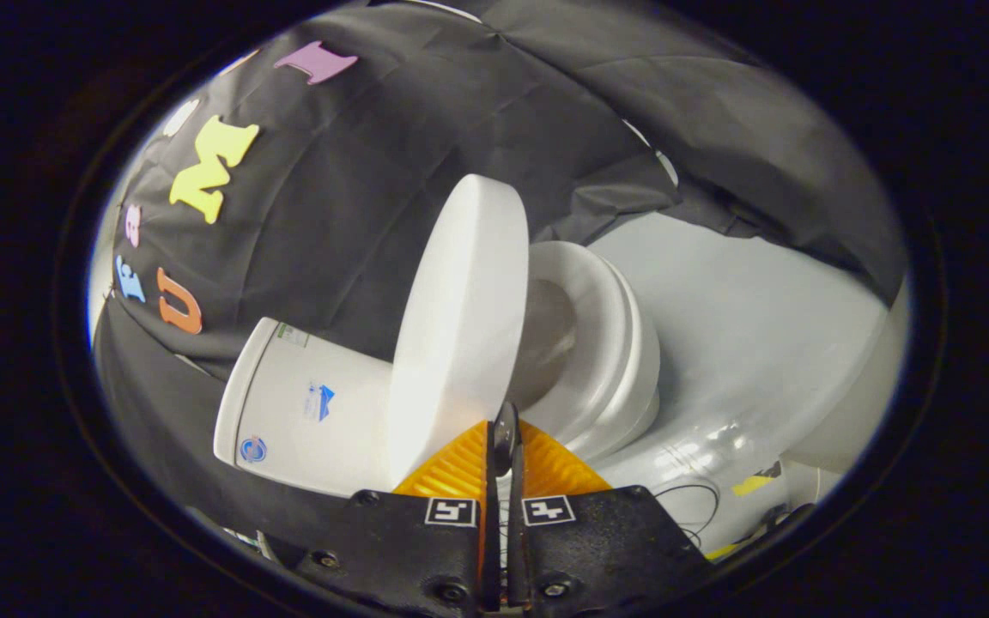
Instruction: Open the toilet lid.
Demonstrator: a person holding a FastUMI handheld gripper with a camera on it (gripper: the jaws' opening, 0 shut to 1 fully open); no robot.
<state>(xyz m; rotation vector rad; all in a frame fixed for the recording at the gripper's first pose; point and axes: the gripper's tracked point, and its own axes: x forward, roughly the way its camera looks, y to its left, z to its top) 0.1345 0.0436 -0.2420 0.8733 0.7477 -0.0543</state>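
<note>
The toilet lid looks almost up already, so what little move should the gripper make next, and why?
Probably keep pushing the toilet lid back toward the tank. The lid stands raised off the seat but does not yet lean on the tank, and the gripper, fingers closed together, sits at the lid's lower edge.

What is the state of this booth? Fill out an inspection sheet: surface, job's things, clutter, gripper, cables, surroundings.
Surface: glossy pale floor, reflections on it.
Job's things: toilet lid raised, standing about upright off the seat; bowl opening exposed; tank behind the lid.
Clutter: yellow scraps on the floor beside the toilet.
Gripper: gripper with fingers close together, a thin gap between them, at the lid's lower edge; whether they pinch it cannot be told.
Cables: thin dark wire looping on the floor.
Surroundings: black cloth wall.
</note>
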